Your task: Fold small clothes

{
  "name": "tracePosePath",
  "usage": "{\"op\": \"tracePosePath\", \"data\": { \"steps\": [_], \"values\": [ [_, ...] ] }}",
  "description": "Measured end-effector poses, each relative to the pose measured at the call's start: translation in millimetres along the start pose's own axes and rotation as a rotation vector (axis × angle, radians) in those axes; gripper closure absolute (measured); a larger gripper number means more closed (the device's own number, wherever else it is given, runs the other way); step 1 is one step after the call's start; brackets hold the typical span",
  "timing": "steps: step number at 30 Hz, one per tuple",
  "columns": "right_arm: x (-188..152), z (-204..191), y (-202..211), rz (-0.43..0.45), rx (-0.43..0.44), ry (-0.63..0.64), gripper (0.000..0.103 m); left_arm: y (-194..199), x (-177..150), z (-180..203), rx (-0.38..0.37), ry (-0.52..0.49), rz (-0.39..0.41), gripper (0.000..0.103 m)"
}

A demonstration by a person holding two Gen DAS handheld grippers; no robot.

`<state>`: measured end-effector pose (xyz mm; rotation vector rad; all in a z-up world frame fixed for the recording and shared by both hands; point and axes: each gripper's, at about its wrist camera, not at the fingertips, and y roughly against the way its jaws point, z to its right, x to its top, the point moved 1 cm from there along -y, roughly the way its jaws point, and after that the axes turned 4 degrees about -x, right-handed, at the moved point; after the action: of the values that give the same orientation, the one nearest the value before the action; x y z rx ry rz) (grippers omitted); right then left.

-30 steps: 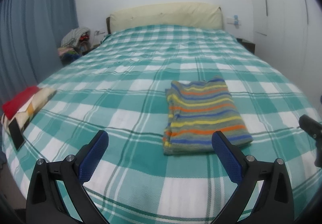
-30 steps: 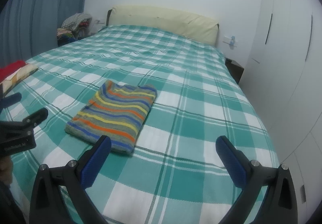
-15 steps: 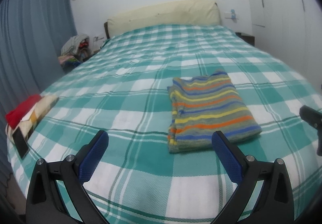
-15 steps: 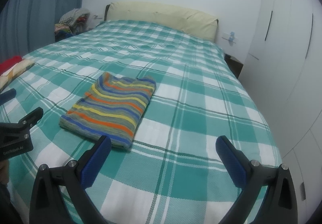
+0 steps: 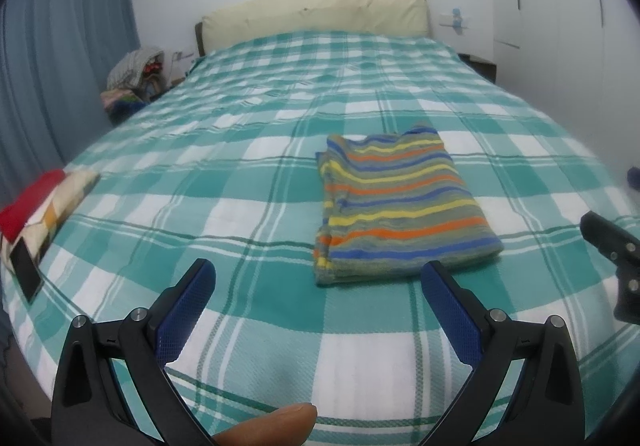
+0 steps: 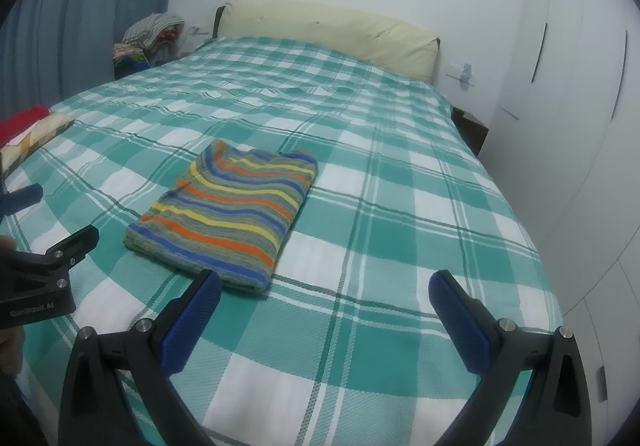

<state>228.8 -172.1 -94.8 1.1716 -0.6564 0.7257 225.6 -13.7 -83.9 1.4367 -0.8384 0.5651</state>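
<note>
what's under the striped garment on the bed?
The folded striped garment lies flat on the green plaid bedspread, which shows all around it. The patch directly beneath is covered; nothing pokes out at its edges.

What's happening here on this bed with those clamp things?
A person is folding small clothes with a two-finger tool in each hand. A striped garment lies folded in a neat rectangle on the green checked bedspread. Both the left tool and the right tool hang open above the bedspread near the garment, gripping nothing. A few other clothes sit at the bed's left edge.
</note>
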Motion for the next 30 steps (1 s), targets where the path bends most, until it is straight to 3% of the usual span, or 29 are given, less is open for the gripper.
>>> {"op": "tracePosePath", "data": {
  "steps": [9,15,30],
  "values": [
    [0.1,-3.7,1.9,-0.009,0.015,-0.006,0.001,0.5,-0.4,-1.0,0.004,0.013,-0.016,0.0],
    [0.3,-6.7,3.3,-0.018,0.027,0.002,0.001,11.5,2.9,6.0,0.057,-0.024,0.013,0.0],
    [7.9,2.5,10.4,-0.051,0.15,-0.088,0.0,15.4,8.0,1.4,0.024,0.024,-0.072,0.0]
  ]
}}
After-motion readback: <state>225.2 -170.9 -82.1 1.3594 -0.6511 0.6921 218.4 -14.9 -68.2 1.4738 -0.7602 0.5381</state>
